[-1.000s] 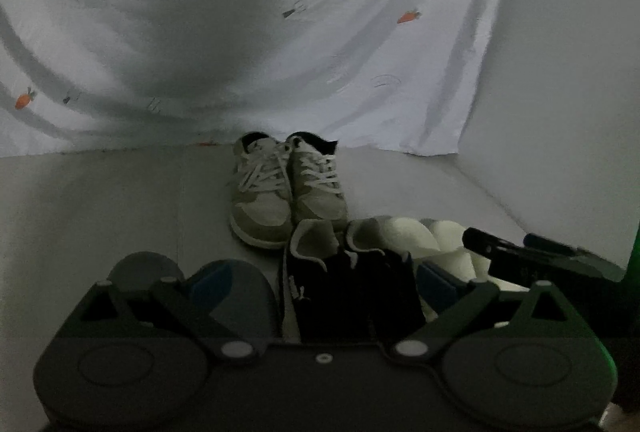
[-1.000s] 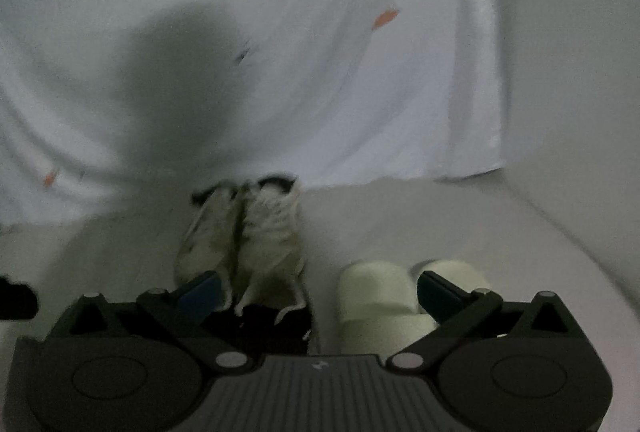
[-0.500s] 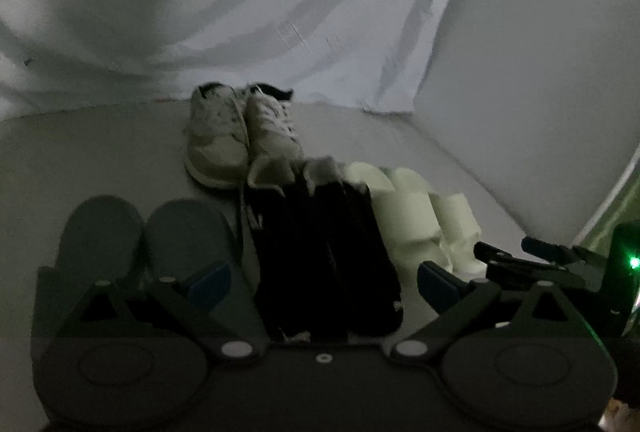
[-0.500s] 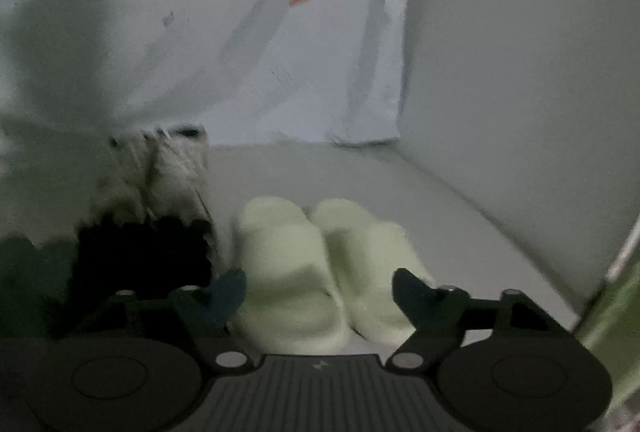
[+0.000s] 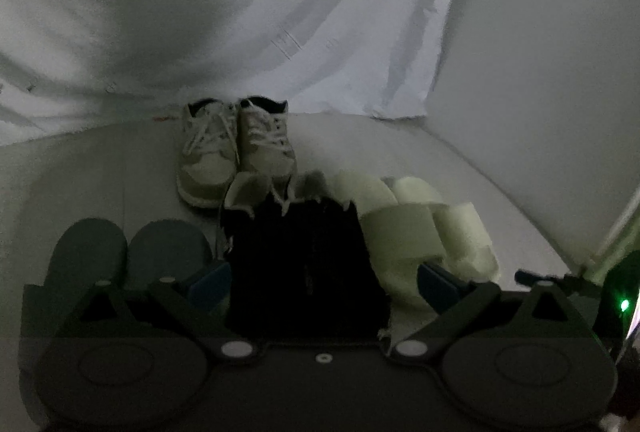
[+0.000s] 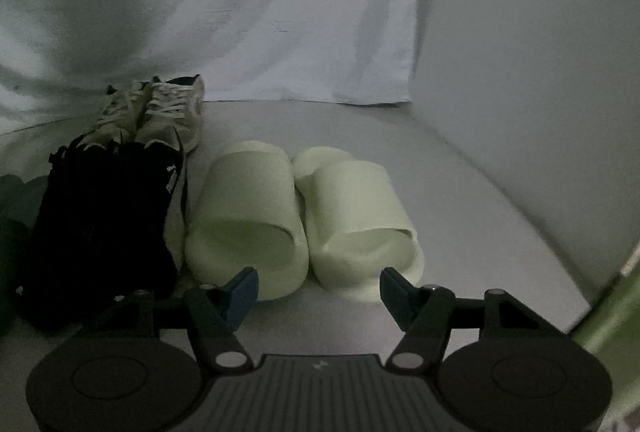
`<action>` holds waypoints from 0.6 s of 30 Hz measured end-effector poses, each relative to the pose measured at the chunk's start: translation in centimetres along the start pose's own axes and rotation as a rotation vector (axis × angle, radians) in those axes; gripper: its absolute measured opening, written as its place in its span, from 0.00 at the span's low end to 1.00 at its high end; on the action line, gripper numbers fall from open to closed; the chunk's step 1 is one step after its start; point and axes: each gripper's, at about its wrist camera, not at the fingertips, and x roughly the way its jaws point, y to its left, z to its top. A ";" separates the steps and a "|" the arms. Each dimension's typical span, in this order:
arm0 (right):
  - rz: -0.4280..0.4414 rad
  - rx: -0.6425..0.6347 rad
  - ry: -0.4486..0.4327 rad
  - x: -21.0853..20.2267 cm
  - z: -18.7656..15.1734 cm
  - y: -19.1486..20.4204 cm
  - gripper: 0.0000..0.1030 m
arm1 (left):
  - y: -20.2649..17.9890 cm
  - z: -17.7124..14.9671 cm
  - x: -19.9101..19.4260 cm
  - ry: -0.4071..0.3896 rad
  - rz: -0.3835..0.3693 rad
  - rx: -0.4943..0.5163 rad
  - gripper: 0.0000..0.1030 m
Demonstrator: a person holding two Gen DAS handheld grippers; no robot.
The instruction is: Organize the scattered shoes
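- Right claw [image 6: 318,286] closing at lower centre — gaping, nothing pinched, pale slides [image 6: 300,216] just beyond.
- Left claw [image 5: 322,282] gaping wide, straddling black sneakers [image 5: 304,264] — pads not pressing.

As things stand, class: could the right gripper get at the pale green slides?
Probably yes. The right gripper sits just behind the heels of the pale green slides, jaws closing with nothing between them, and only bare floor lies in between.

dim room: carrot-print sheet [image 6: 280,12] draped behind pale floor [image 6: 460,192], plain wall [image 6: 540,52] right.
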 end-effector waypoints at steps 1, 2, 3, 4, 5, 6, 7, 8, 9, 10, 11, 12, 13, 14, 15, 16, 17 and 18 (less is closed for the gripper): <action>0.034 0.008 0.002 0.9 0.3 -1.0 0.66 | -1.0 0.3 0.1 -0.016 0.014 -0.021 0.98; 0.069 0.017 0.004 1.8 0.5 -2.0 0.66 | -1.6 0.4 0.1 -0.023 0.021 -0.035 0.98; 0.109 0.021 0.004 2.7 0.7 -2.8 0.66 | -2.5 0.4 0.3 -0.030 0.036 -0.054 0.98; 0.139 0.009 0.000 3.5 0.8 -3.3 0.66 | -3.6 0.5 0.4 -0.039 0.054 -0.074 0.98; 0.169 -0.004 -0.003 4.3 0.9 -3.7 0.66 | -4.3 0.5 0.6 -0.037 0.073 -0.082 0.98; 0.197 -0.025 -0.006 5.0 1.0 -3.9 0.66 | -4.9 0.5 0.8 -0.034 0.093 -0.087 0.98; 0.227 -0.042 -0.007 5.7 1.1 -3.9 0.66 | -5.4 0.4 0.8 -0.030 0.109 -0.091 0.98; 0.257 -0.059 -0.008 6.4 1.2 -4.0 0.66 | -5.8 0.4 0.8 -0.028 0.124 -0.093 0.98; 0.268 -0.064 -0.009 6.8 1.2 -4.0 0.67 | -6.3 0.3 0.8 -0.023 0.146 -0.107 0.98; 0.293 -0.067 -0.006 7.6 1.3 -4.0 0.67 | -6.9 0.1 0.7 -0.018 0.171 -0.124 0.98; 0.311 -0.068 -0.011 8.2 1.2 -4.0 0.67 | -7.2 0.0 0.5 -0.010 0.187 -0.139 0.98; 0.328 -0.068 -0.016 8.8 1.2 -4.0 0.67 | -7.3 -0.2 0.4 0.000 0.202 -0.153 0.98; 0.324 -0.079 -0.023 9.1 1.1 -3.8 0.67 | -7.5 -0.4 0.3 0.009 0.216 -0.168 0.98; 0.320 -0.090 -0.045 9.6 0.9 -3.6 0.67 | -7.6 -0.5 0.2 0.017 0.225 -0.174 0.98; 0.316 -0.080 -0.063 9.8 0.8 -3.5 0.66 | -7.6 -0.7 0.1 0.032 0.240 -0.175 0.98; 0.310 -0.075 -0.072 9.9 0.9 -3.4 0.64 | -7.6 -0.9 -0.3 0.049 0.264 -0.168 0.98; 0.302 -0.067 -0.075 10.0 1.0 -3.4 0.58 | -7.6 -1.0 -0.4 0.053 0.270 -0.166 0.98; 0.294 -0.059 -0.079 10.1 1.2 -3.4 0.51 | -7.4 -0.9 -0.7 0.052 0.282 -0.169 0.98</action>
